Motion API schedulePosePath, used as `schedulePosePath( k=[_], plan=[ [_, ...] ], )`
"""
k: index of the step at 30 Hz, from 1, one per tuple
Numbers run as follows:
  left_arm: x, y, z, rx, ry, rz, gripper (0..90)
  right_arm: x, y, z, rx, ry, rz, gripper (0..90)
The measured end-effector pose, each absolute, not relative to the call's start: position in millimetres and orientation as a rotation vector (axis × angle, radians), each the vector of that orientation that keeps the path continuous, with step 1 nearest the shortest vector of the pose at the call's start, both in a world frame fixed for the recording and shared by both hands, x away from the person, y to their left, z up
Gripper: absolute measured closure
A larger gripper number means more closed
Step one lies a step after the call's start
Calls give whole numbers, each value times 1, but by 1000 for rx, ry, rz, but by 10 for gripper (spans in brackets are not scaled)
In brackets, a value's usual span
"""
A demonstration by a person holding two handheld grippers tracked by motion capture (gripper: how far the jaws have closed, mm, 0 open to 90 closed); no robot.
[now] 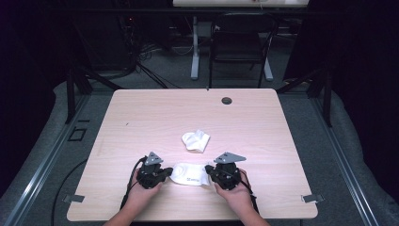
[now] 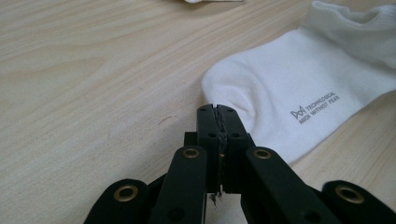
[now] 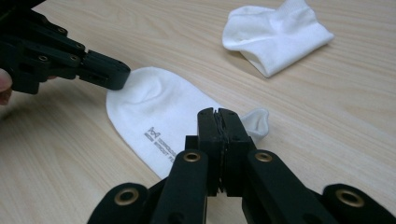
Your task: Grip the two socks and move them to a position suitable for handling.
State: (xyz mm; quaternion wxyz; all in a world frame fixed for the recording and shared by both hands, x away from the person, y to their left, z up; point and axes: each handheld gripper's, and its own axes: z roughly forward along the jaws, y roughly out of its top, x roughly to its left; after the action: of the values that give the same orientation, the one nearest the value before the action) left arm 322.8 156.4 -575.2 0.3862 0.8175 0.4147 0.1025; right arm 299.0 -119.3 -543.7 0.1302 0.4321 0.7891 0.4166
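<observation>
Gripping a flat white sock (image 1: 188,174) at both ends on the wooden table (image 1: 263,117).
Left gripper (image 2: 218,108) pinches the toe, right gripper (image 3: 218,112) clamps the cuff; an even pull should keep the fabric flat.

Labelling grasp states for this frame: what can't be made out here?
- Left tool: its shut tips meet the printed sock's toe; fabric between them is hidden by the tips, left gripper view.
- Right tool: covers the sock's cuff end, right gripper view.
- Sock print: too small in the high view.
- Crumpled sock: cut off by the top edge, left gripper view.
</observation>
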Motion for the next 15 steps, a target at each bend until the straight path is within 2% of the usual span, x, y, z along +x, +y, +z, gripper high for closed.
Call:
schedulePosePath(
  k=[15],
  plan=[
    [319, 164, -573, 2061, 1088, 248, 896, 302, -138, -558, 1335, 2290, 1132, 895]
  ],
)
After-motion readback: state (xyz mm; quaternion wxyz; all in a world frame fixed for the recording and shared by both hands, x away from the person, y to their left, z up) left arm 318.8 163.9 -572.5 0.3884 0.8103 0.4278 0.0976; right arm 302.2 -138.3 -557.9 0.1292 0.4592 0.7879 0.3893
